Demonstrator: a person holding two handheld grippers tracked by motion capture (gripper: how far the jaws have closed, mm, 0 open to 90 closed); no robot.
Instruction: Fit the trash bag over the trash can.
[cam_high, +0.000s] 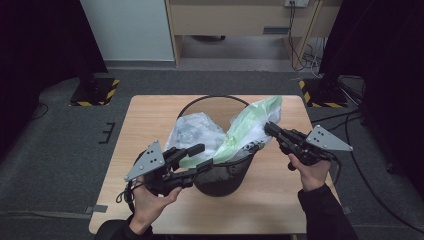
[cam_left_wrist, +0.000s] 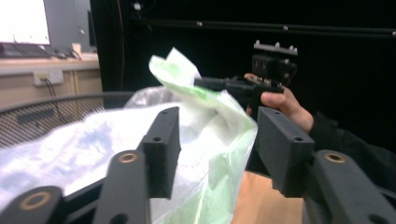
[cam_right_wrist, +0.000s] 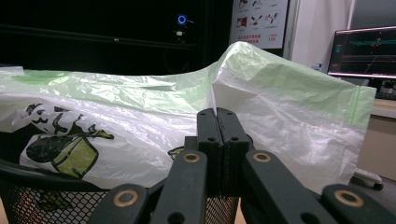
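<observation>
Left black two-jaw gripper (cam_high: 199, 157) at the near-left rim of the black wire-mesh wastebasket (cam_high: 222, 177) on the pale wooden table (cam_high: 150, 115), jaws spread wide, straddling the rim and the bag's edge without pinching. Thin, crinkled, translucent white-and-green plastic bag (cam_high: 247, 125) draped in the basket, its long fold running up and right from the left tool toward the far-right rim. Right black two-jaw gripper (cam_high: 267, 127) nearer that raised corner, jaws closed tight on the film (cam_right_wrist: 261, 98). Black-and-yellow print on the bag's side (cam_right_wrist: 65, 144).
</observation>
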